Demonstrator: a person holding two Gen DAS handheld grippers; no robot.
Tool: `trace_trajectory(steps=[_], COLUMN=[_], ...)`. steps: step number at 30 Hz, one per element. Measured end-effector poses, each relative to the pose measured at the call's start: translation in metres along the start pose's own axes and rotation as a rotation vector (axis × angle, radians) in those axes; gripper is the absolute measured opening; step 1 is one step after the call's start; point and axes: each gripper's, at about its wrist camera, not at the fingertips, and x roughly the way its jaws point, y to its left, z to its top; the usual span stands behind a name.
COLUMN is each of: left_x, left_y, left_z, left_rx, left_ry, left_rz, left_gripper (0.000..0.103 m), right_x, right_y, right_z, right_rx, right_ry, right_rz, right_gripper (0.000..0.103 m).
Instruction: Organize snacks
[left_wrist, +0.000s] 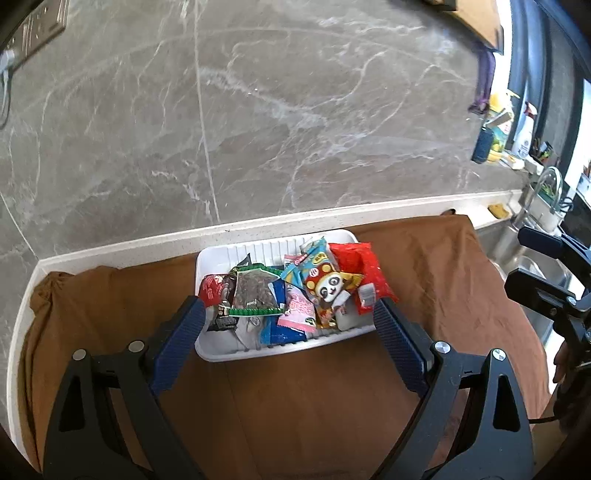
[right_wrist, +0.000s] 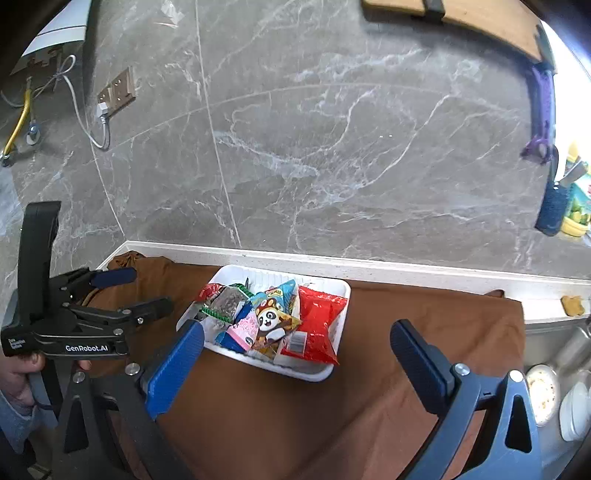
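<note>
A white ribbed tray (left_wrist: 258, 248) (right_wrist: 338, 286) sits on a brown cloth and holds several snack packets: a red packet (left_wrist: 364, 267) (right_wrist: 319, 321), a panda packet (left_wrist: 330, 290) (right_wrist: 271, 321), a pink packet (left_wrist: 297, 312) (right_wrist: 243, 328), a green-edged seed packet (left_wrist: 255, 291) (right_wrist: 227, 304). My left gripper (left_wrist: 291, 325) is open and empty, its fingers level with the tray's near corners. It also shows in the right wrist view (right_wrist: 142, 291). My right gripper (right_wrist: 295, 345) is open and empty, just before the tray. It shows at the right edge of the left wrist view (left_wrist: 532, 266).
The brown cloth (left_wrist: 314, 398) (right_wrist: 280, 417) covers a white counter (left_wrist: 110, 245) against a grey marble wall (right_wrist: 314, 147). A steel sink (left_wrist: 517, 254) with a faucet lies to the right. Bowls (right_wrist: 541, 391) sit in the sink. A wall socket with cables (right_wrist: 114, 92) is at upper left.
</note>
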Motion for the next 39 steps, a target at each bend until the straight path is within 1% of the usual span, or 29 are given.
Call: trace_trajectory(steps=[11, 20, 30, 39], left_x=[-0.057, -0.088, -0.108, -0.119], left_y=[-0.025, -0.036, -0.044, -0.048], left_z=[-0.011, -0.019, -0.026, -0.028], left_rx=[0.057, 0.079, 0.099, 0.11], left_ry=[-0.057, -0.083, -0.103, -0.118], left_rz=[0.019, 0.033, 0.028, 0.021], left_gripper=[0.093, 0.093, 0.093, 0.093], right_x=[-0.051, -0.077, -0.101, -0.113], right_y=[0.003, 0.011, 0.015, 0.015], right_z=[-0.019, -0.026, -0.034, -0.038], right_rx=[0.016, 0.008, 0.011, 0.018], right_ry=[-0.055, -0.091, -0.117, -0.133], right_rz=[-0.03, -0.029, -0.04, -0.044], right_gripper=[0.103, 0.103, 0.103, 0.103])
